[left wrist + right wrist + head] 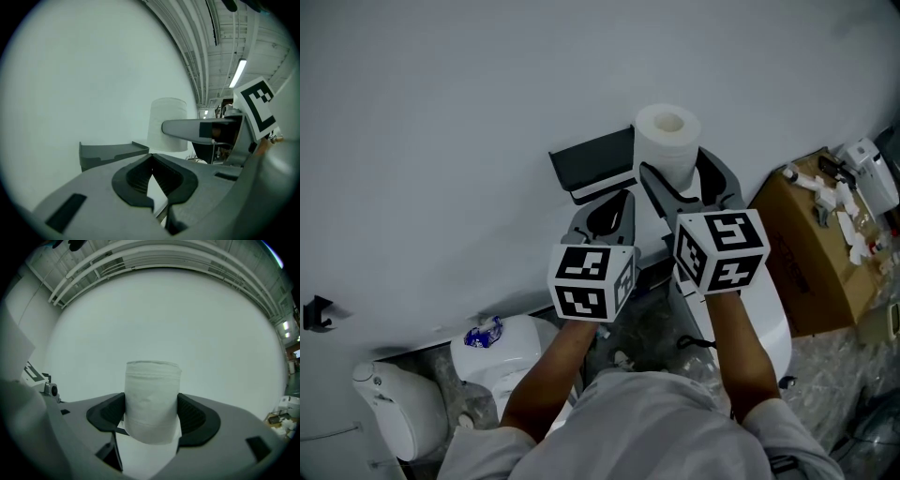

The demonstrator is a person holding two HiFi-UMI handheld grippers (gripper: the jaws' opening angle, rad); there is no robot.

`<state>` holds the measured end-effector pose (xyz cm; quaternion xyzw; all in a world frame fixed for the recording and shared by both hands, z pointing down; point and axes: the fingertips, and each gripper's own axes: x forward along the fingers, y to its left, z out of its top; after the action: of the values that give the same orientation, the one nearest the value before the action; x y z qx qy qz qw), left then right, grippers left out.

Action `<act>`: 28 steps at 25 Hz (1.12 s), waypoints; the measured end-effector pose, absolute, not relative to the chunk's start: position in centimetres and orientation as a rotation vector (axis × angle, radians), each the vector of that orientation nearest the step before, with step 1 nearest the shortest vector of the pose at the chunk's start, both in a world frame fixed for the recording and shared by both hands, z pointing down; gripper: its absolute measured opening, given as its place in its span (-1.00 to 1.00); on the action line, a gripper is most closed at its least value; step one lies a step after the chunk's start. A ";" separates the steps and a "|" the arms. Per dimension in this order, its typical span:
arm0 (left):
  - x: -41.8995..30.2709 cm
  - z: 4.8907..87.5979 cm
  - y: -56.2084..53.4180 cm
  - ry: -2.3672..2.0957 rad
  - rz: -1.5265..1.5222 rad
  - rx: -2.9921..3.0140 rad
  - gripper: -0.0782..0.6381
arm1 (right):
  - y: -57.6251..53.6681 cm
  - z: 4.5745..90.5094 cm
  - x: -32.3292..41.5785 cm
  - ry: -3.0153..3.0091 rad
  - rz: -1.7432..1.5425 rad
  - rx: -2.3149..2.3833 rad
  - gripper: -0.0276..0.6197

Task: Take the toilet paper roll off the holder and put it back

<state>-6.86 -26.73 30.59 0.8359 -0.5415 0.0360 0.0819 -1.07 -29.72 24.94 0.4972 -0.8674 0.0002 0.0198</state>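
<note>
Head view: right gripper [673, 167] is clamped on the toilet paper roll [667, 134]. The roll is upright, core hole facing up, just right of the dark holder [595, 161] on the white wall [469, 112]. Can't tell if roll and holder touch. Left gripper [607, 208] sits below the holder, near the right one. Cardboard box [811, 248] is off to the right.

Left gripper view: jaws are drawn in, tips meeting in a narrow V, nothing between them. Holder shelf is ahead-left. The roll is behind it to the right, with one right-gripper jaw across its front.

Right gripper view: roll sits upright between the jaws, both pads pressed against its sides, plain wall behind.
</note>
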 end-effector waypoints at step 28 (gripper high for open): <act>2.3 31.5 -23.9 -1.540 0.112 2.547 -0.77 | -25.5 30.5 8.1 -2.592 0.070 1.593 0.16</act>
<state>2.32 -23.94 31.49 0.8522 -0.5154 0.0376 0.0813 8.11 -25.50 30.55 0.5229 -0.8506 0.0230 0.0493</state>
